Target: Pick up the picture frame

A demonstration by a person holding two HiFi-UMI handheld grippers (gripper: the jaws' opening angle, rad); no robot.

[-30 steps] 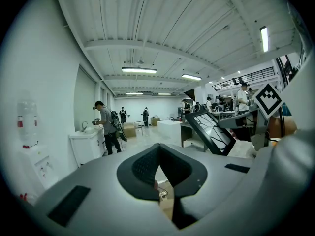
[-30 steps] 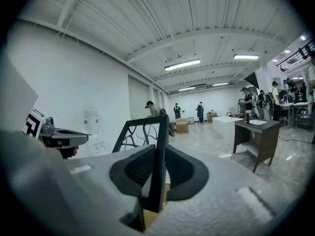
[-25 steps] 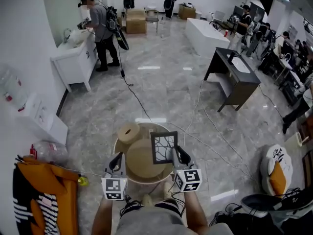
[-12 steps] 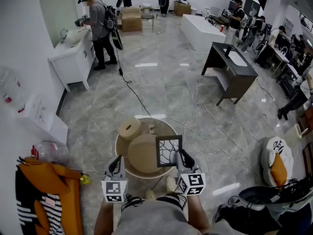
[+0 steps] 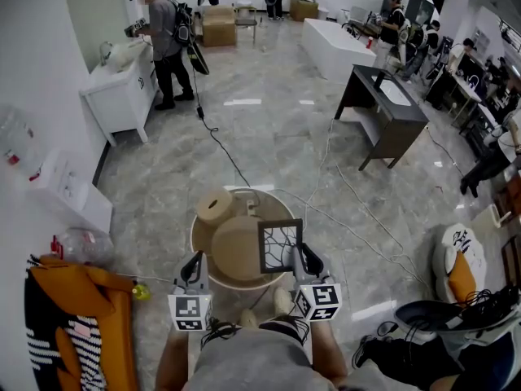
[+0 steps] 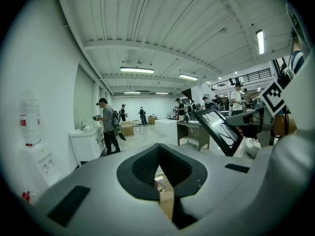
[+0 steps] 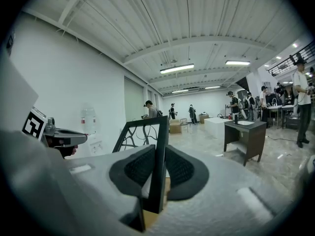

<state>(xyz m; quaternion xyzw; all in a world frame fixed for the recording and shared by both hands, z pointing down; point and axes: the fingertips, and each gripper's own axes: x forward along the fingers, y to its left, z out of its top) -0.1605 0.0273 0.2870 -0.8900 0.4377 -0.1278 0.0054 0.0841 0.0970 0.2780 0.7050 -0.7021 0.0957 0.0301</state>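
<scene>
The picture frame [image 5: 281,247] is black with a branch-pattern panel. It stands upright in the air over the right side of a round wooden table [image 5: 236,255]. My right gripper [image 5: 303,259] is shut on its right edge. In the right gripper view the frame's edge [image 7: 158,146] is squeezed between the two dark pads [image 7: 135,171]. My left gripper [image 5: 194,269] hovers at the table's left rim, shut with nothing in it. In the left gripper view its pads [image 6: 147,163] meet, and the frame [image 6: 219,129] shows to the right.
A tan roll [image 5: 215,207] lies on the table's far side. Cables [image 5: 220,149] run across the marble floor. An orange bag [image 5: 81,316] lies at my left, a cushion [image 5: 460,275] at my right. A dark vanity [image 5: 391,112] and a person at a white cabinet [image 5: 122,92] stand farther off.
Both grippers have shifted a little across the table, and the frame has gone with the right one. The grip on the frame has not changed.
</scene>
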